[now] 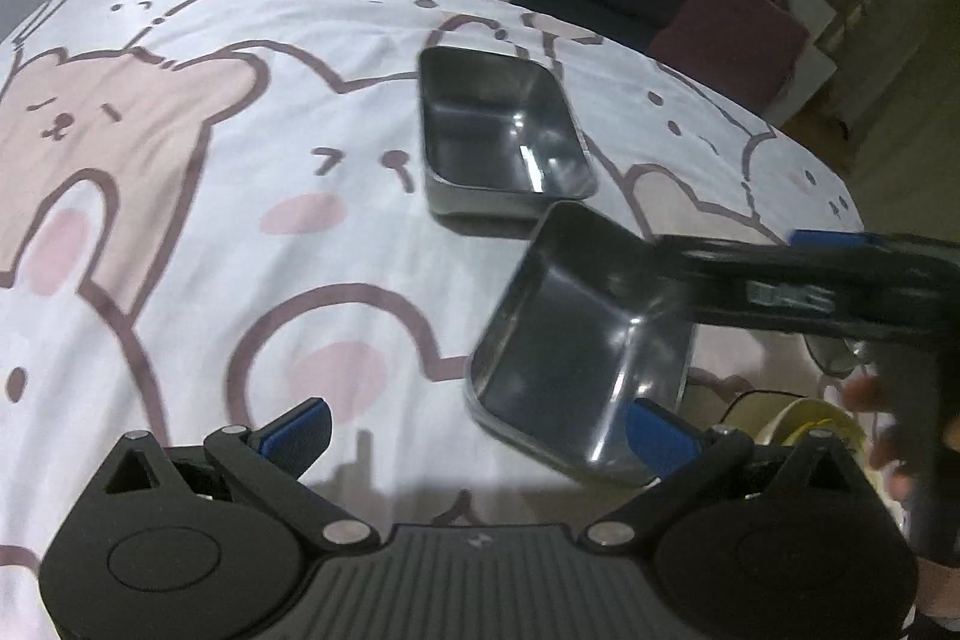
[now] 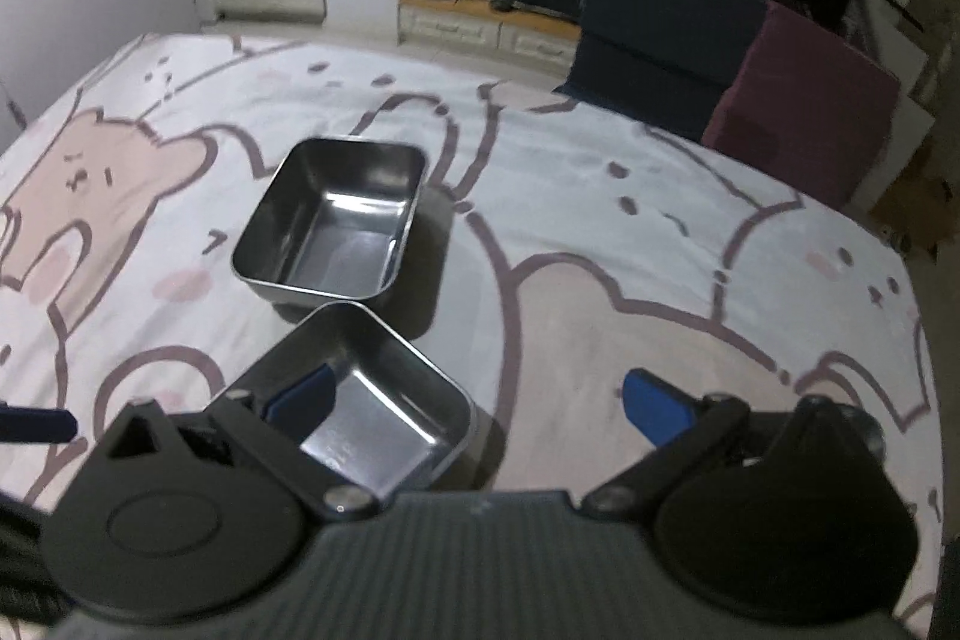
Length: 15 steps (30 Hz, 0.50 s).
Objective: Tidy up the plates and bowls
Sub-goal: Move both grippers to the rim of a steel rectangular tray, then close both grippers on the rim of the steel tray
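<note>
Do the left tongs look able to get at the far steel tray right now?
Probably, going round: left tongs are open, but the near tray and right tongs sit partly in the way. Cloth on the left leaves a path to the far tray.

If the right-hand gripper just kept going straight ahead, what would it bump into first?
Probably nothing but the printed bedsheet. The right gripper points past both metal tins: the near tin sits around its left finger, the far tin further left. Depth is uncertain.

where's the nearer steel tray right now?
The nearer steel tray sits just in front of the far steel tray on the cartoon bedsheet, one finger of the open right hand-held gripper inside it.
</note>
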Motion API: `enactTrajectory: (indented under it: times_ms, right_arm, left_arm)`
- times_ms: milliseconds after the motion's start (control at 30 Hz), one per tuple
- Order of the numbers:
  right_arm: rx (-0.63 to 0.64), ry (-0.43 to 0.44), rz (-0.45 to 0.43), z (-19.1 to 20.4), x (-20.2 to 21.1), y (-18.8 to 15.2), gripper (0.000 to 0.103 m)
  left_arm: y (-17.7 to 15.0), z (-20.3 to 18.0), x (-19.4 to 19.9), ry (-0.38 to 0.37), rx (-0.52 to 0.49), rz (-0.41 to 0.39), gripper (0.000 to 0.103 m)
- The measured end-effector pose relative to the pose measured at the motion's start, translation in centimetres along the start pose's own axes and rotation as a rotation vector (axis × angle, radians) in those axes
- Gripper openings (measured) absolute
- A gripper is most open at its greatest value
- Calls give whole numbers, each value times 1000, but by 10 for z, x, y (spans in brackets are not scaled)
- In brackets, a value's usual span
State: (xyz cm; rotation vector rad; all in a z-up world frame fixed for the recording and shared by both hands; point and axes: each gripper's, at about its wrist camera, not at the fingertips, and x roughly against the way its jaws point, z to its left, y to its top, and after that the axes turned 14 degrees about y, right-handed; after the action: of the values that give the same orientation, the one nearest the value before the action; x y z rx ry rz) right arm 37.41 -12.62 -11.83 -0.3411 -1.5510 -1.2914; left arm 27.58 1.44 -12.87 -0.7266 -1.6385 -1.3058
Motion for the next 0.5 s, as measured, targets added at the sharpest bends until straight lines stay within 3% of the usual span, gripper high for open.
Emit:
enactTrajectory:
  times_ms: [300,500]
  right_arm:
    - [-28,-17,90,3,-48,15,103]
    - [-33,-38,112,-5,-60,15,103]
  left_arm:
    - [-3,-36,-20,34,-101,32,103]
    - [-4,-35,-27,78,-126,36,103]
